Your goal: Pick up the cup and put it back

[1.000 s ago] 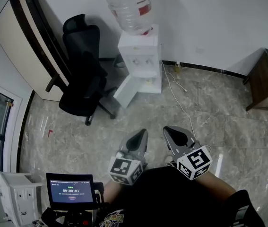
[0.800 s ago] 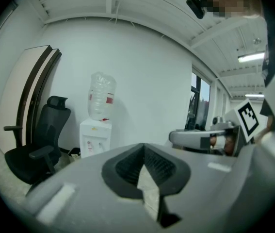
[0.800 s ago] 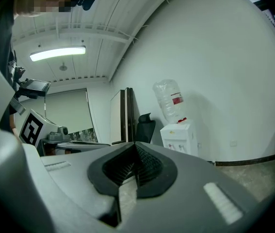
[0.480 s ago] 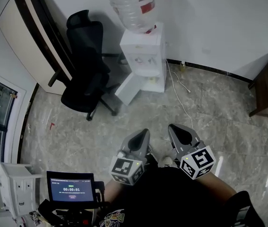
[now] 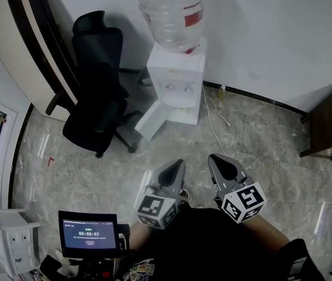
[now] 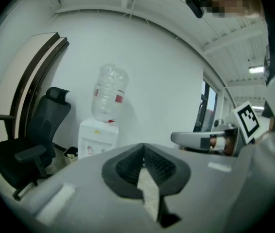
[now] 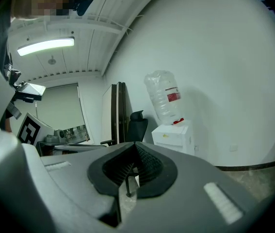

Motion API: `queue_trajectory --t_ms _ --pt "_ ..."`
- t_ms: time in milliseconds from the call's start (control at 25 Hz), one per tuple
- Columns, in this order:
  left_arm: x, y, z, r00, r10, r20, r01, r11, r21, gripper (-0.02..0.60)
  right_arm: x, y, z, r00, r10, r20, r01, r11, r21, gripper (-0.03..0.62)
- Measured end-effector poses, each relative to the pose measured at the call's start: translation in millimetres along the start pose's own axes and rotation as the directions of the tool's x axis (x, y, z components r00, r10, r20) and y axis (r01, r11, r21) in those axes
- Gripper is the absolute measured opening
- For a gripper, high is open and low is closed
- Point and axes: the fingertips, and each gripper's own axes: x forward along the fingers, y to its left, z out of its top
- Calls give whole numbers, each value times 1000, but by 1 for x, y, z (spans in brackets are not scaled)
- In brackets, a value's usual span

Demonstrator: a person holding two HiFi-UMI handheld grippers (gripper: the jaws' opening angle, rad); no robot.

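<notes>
Bare floor (image 5: pixel 259 151) lies open ahead. 2 obstacles stand by the far wall (image 5: pixel 259 34): water dispenser (image 5: pixel 177 84) and, left of it, office chair (image 5: pixel 95 98).

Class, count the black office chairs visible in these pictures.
1: the black office chair stands beside the water dispenser. Others may lie out of view.

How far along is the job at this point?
Done: nothing visible; no cup shows in any view. In hand: the left gripper and right gripper are both shut and empty, held side by side facing the water dispenser. Left: find the cup, pick it up and put it back.
</notes>
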Motion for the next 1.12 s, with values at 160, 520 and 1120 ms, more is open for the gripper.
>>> queue_trajectory --t_ms 160,520,1120 --pt "31 47 22 1000 3 0 -3 999 -35 5 57 -9 19 1000 -4 -14 4 1000 -20 9" --pt "58 136 34 996 87 -2 -87 995 -54 5 151 -21 24 997 42 -71 -45 998 -42 25" --pt "163 182 30 902 425 -80 -432 881 -194 5 274 -117 21 890 379 -252 -402 915 -43 23"
